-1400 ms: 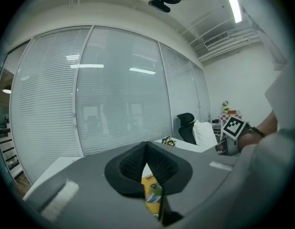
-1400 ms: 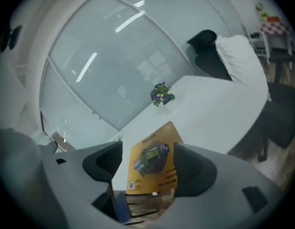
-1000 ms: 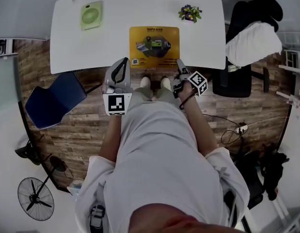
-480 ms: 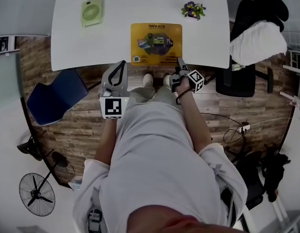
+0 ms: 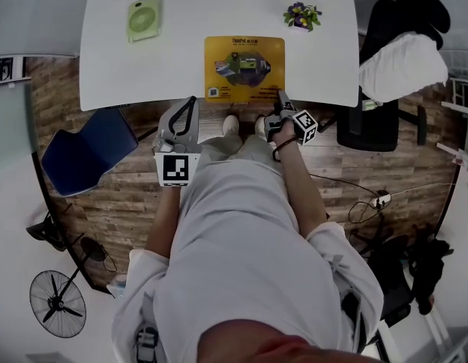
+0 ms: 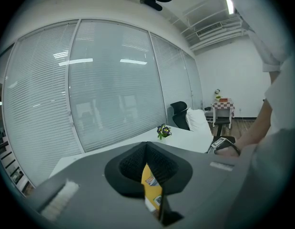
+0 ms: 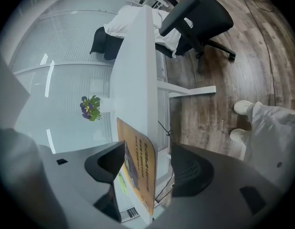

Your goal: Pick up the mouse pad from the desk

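The yellow mouse pad (image 5: 243,67) lies flat on the white desk (image 5: 143,66), close to its front edge. My right gripper (image 5: 279,94) is at the pad's front right corner. In the right gripper view the jaws have just been closing, and the pad (image 7: 137,166) and the desk edge (image 7: 148,80) stand between them. Its jaws are open, with a gap still showing beside the far jaw. My left gripper (image 5: 192,99) hangs below the desk edge, left of the pad. It is shut and empty; only a yellow sliver of the pad (image 6: 151,185) shows past its jaws.
A green desk fan (image 5: 143,19) and a small flower pot (image 5: 302,15) stand at the desk's back. A black office chair with white cloth (image 5: 396,66) is at the right, a blue chair (image 5: 86,150) at the left. Cables (image 5: 362,203) and a floor fan (image 5: 58,302) lie behind me.
My right gripper has sunk toward the desk's front edge and rolled, bringing the pad's corner between its jaws. The left gripper has stayed about where it was.
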